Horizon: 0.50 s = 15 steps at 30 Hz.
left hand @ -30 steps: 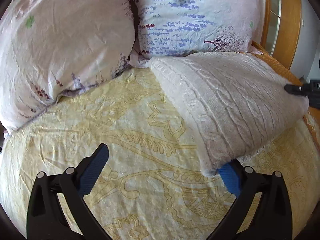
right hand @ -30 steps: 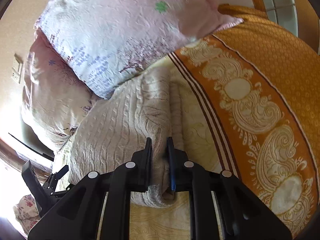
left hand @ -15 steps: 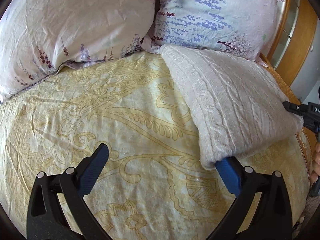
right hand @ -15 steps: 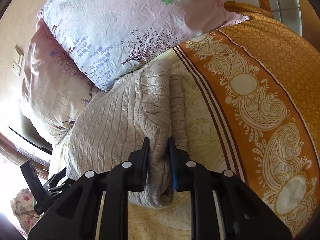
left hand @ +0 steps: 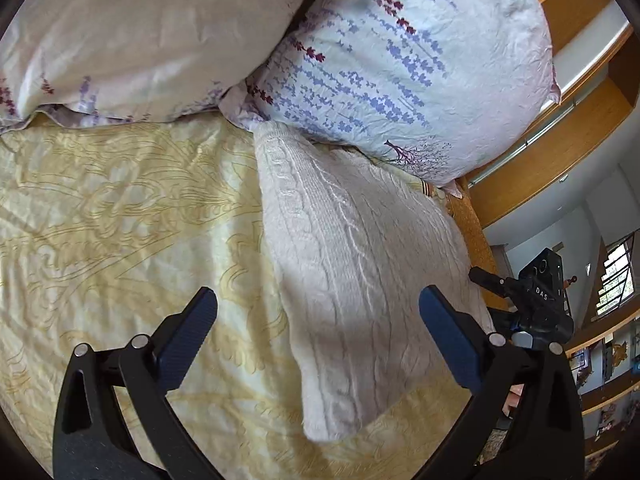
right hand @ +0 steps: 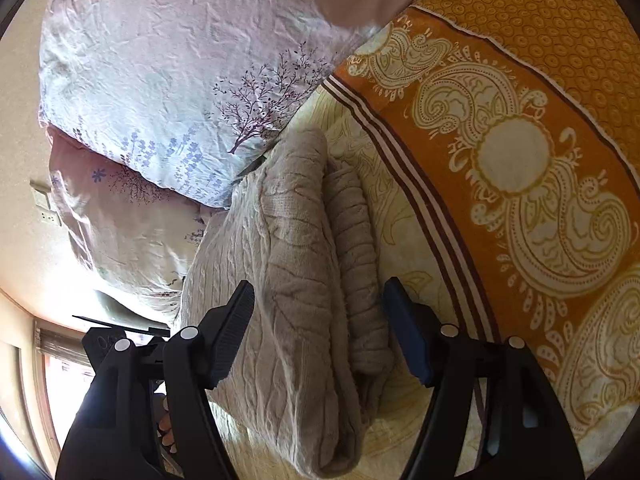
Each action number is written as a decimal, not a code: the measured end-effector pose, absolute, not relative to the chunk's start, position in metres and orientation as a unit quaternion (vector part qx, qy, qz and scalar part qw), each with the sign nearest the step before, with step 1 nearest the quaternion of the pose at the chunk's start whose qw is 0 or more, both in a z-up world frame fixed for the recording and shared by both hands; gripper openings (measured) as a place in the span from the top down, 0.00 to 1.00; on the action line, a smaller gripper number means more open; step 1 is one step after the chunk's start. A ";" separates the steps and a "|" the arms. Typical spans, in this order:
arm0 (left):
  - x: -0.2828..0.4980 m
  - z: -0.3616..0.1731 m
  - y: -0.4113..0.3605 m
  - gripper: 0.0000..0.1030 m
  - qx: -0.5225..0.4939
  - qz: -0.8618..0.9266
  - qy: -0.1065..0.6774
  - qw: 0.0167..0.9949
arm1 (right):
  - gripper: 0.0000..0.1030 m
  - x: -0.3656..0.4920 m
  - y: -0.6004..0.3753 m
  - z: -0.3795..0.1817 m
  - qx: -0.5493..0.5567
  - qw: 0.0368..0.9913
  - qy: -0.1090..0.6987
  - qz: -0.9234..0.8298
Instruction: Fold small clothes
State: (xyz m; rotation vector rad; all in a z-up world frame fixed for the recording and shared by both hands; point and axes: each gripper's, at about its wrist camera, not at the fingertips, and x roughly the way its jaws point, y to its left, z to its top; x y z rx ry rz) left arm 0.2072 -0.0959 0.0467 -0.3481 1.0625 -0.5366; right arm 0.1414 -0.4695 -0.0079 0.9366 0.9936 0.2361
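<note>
Knitwear lies folded on the bed: a cream cable-knit sweater (left hand: pixel 360 272), its far end tucked against the lavender-print pillow (left hand: pixel 404 60) and its near end pointing back toward the two hand-held grippers.

From the left wrist view the sweater shows its broad top face, a long slab on the pale yellow bedspread (left hand: pixel 120 220). The left hand-held gripper (left hand: pixel 318 332) stands wide above the sweater's near end, its blue pads (left hand: pixel 448 340) apart and pressing on nothing; one pad is over the bedspread beside the sweater, the other over the knit. Only this view shows the second pillow (left hand: pixel 140 28) to the left of the lavender one, and the wooden frame (left hand: pixel 560 132) beyond the sweater's far side. The right hand-held gripper (left hand: pixel 536 300) pokes in just beside the sweater's right edge.

The right wrist view gives what the other cannot: the sweater (right hand: pixel 288 280) seen along its folded side, with stacked layers and a ribbed roll showing. The right hand-held gripper (right hand: pixel 320 332) has just been opening; its jaws now stand wide on either side of that fold, the cloth between them but not pinched. The orange paisley border (right hand: pixel 520 160) of the bedspread runs just right of the sweater, and the tree-print corner of the pillow (right hand: pixel 180 92) rests at its far end. A few fingertips (right hand: pixel 166 424) show behind the left jaw.
</note>
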 end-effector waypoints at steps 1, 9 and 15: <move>0.213 0.044 -0.104 0.02 -0.152 -0.248 0.504 0.813 | 0.33 0.144 -0.469 -0.009 0.432 0.768 0.461 0.108; 0.234 0.029 -0.155 0.02 -0.059 -0.230 0.512 0.826 | 0.33 0.166 -0.465 -0.014 0.429 0.762 0.467 0.131; 0.234 0.033 -0.176 0.15 -0.007 -0.238 0.497 0.835 | 0.47 0.178 -0.448 -0.017 0.412 0.764 0.471 0.157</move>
